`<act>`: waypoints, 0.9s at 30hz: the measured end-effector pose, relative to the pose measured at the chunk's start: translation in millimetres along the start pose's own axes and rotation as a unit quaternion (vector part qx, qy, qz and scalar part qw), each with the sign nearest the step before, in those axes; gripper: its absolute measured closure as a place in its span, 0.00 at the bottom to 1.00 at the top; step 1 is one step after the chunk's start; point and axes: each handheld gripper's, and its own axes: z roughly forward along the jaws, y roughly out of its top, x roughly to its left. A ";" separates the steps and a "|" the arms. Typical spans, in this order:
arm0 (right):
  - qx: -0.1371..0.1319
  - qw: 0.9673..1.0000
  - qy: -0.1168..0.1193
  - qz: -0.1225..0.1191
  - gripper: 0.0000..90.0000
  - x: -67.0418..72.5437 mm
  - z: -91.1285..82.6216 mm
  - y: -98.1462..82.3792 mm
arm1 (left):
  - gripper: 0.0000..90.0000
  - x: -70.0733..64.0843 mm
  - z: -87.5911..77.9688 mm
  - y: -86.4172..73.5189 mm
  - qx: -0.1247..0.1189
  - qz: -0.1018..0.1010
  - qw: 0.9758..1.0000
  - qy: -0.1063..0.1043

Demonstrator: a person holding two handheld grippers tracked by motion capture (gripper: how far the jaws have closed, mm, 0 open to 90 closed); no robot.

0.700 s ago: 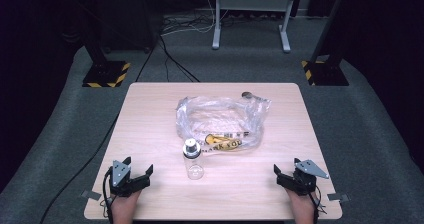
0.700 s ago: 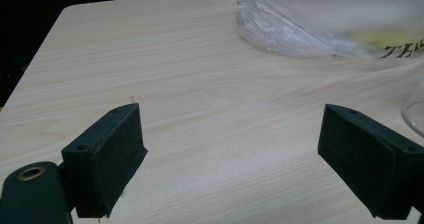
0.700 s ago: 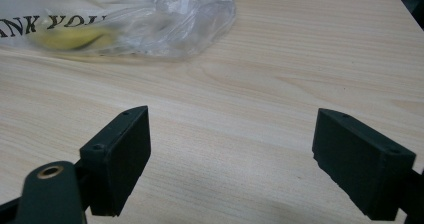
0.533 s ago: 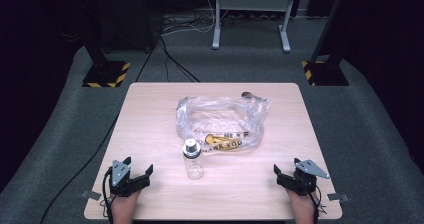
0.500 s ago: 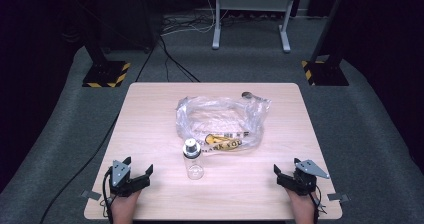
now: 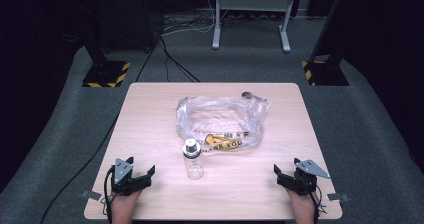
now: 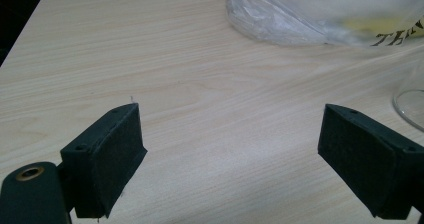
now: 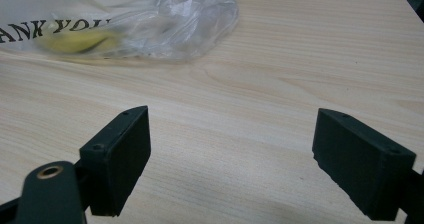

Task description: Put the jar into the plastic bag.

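Plastic bag [image 6: 220, 121] reads "THANK YOU"; L gripper [image 6: 141, 176] & R gripper [image 6: 284, 175] fingers apart, empty.

Your left gripper [image 6: 140, 175]: black body, grey three-cornered plate on top, black cable trailing; right gripper [image 6: 286, 175] same build; jaws black blocky pads with small screw holes, brass-ringed hole at base

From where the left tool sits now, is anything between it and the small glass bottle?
Nothing visible is. The left tool rests open at the table's near left corner, and bare wood runs from it to the upright bottle. The plastic bag lies beyond the bottle, off that path.
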 end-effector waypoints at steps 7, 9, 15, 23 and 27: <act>0.000 1.000 0.000 -0.001 0.16 0.2 0.1 0.0 | 0.12 -6.3 -13.4 12.2 -0.002 -0.001 1.000 -0.008; 0.000 1.000 0.000 -0.001 0.16 0.1 0.0 0.0 | 0.12 -9.2 -18.2 16.8 -0.003 -0.001 1.000 -0.012; 0.000 1.000 0.001 -0.001 0.16 0.1 -0.1 0.0 | 0.11 -17.9 -30.5 29.4 -0.009 -0.001 1.000 -0.029; -0.001 1.000 0.003 -0.001 0.16 -0.1 -0.2 -0.1 | 0.11 -30.6 -39.4 43.3 -0.020 0.002 0.998 -0.056; -0.001 1.000 0.004 -0.001 0.16 -0.1 -0.3 -0.1 | 0.11 -37.9 -42.1 49.9 -0.029 0.006 0.997 -0.071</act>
